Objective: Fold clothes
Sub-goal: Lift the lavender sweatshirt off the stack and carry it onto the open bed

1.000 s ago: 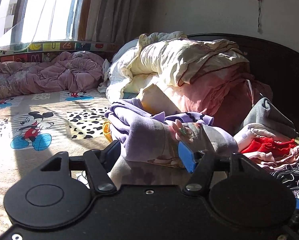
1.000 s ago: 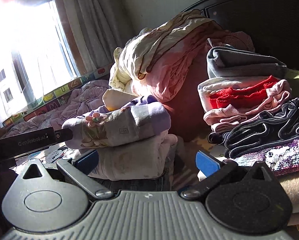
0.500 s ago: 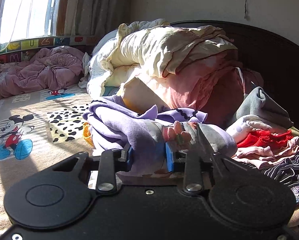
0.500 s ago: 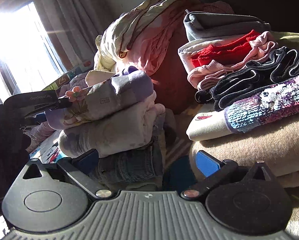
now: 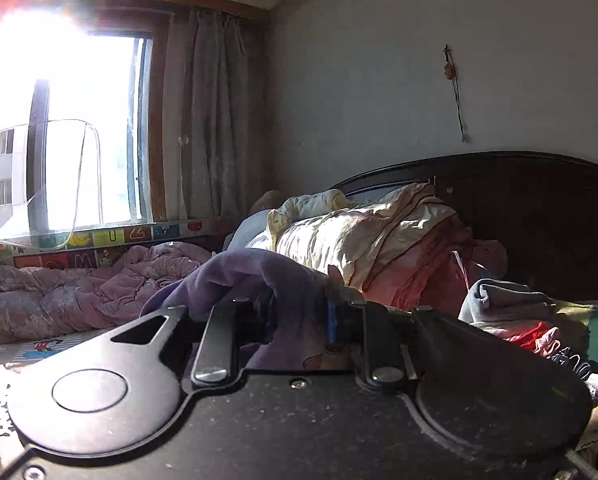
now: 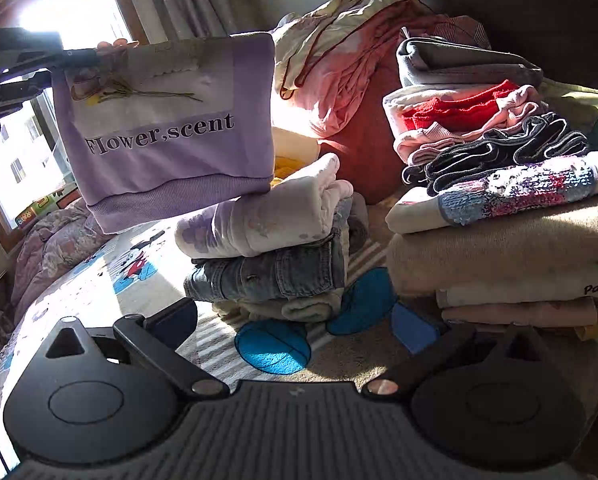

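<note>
My left gripper (image 5: 299,316) is shut on a folded purple sweatshirt (image 5: 259,280). In the right wrist view the sweatshirt (image 6: 171,128) hangs in the air at upper left, printed "Flower,scent", with the left gripper (image 6: 79,56) pinching its top edge. It hangs above a short pile of folded clothes (image 6: 275,240): a pale floral garment on jeans. My right gripper (image 6: 295,320) is open and empty, low over the bed in front of that pile.
A taller stack of folded clothes (image 6: 499,184) stands at the right on the cartoon-print bed sheet (image 6: 139,272). A heap of cream and pink quilts (image 6: 339,60) lies behind, against a dark headboard (image 5: 539,208). A pink quilt (image 5: 59,296) lies under the window.
My left gripper closed on the purple sweatshirt and lifted it off the short pile into the air. My right gripper drew back and lower, staying open.
</note>
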Tool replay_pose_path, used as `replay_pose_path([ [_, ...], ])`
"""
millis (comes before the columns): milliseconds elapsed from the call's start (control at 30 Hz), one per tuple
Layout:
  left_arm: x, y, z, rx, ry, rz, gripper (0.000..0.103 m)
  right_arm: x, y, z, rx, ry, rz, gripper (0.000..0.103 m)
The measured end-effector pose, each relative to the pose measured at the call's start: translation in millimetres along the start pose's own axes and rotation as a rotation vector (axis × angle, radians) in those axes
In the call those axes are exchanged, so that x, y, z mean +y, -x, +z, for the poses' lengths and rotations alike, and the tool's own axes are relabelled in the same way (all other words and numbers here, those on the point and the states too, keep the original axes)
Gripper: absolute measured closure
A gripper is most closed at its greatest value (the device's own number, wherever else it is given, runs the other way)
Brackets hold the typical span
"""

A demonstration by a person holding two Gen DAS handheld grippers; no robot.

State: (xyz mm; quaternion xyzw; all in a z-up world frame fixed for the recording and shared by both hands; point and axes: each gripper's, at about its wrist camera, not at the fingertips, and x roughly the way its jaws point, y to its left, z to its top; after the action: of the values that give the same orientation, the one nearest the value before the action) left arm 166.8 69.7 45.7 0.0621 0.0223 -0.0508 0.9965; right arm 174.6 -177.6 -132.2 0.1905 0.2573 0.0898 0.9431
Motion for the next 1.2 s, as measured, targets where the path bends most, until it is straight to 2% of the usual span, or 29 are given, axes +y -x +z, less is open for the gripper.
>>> replay_pose_path([
  [100, -6, 21, -38, 0.108, -0.222, 0.077, 0.082, 11, 25, -16, 0.028, 0.014, 0.025, 0.0],
  [233, 16, 40, -83, 0.229, -0.221, 0.099, 0.082, 34, 48, -48, 0.099, 0.053, 0.064, 0.001],
  [333, 44, 62, -94, 0.245, -0.102, 0.105, 0.082, 55, 62, -72, 0.16, 0.07, 0.104, 0.001],
  [367, 49, 72, -98, 0.243, -0.09, 0.112, 0.082, 61, 66, -78, 0.179, 0.077, 0.12, 0.001],
  [400, 54, 80, -106, 0.276, -0.073, 0.114, 0.081, 67, 69, -83, 0.192, 0.086, 0.133, 0.0],
  [467, 63, 97, -122, 0.348, -0.039, 0.129, 0.069, 82, 77, -90, 0.216, 0.125, 0.152, 0.0],
  [533, 72, 110, -146, 0.457, -0.012, 0.201, 0.045, 98, 84, -96, 0.233, 0.165, 0.169, 0.001],
  [633, 91, 158, -180, 0.546, 0.116, 0.29, 0.041, 111, 93, -97, 0.237, 0.183, 0.185, 0.001],
  [700, 104, 194, -188, 0.556, 0.26, 0.312, 0.039, 118, 100, -97, 0.233, 0.194, 0.208, 0.001],
  [833, 120, 253, -181, 0.499, 0.493, 0.299, 0.032, 131, 114, -99, 0.212, 0.243, 0.256, 0.001],
  [933, 127, 268, -162, 0.484, 0.578, 0.247, 0.027, 135, 116, -97, 0.212, 0.229, 0.31, 0.0],
  [1033, 139, 271, -142, 0.458, 0.641, 0.179, 0.016, 133, 105, -88, 0.246, 0.186, 0.354, 0.001],
  [1200, 168, 240, -127, 0.476, 0.792, 0.099, 0.013, 128, 63, -59, 0.333, 0.156, 0.362, 0.0],
])
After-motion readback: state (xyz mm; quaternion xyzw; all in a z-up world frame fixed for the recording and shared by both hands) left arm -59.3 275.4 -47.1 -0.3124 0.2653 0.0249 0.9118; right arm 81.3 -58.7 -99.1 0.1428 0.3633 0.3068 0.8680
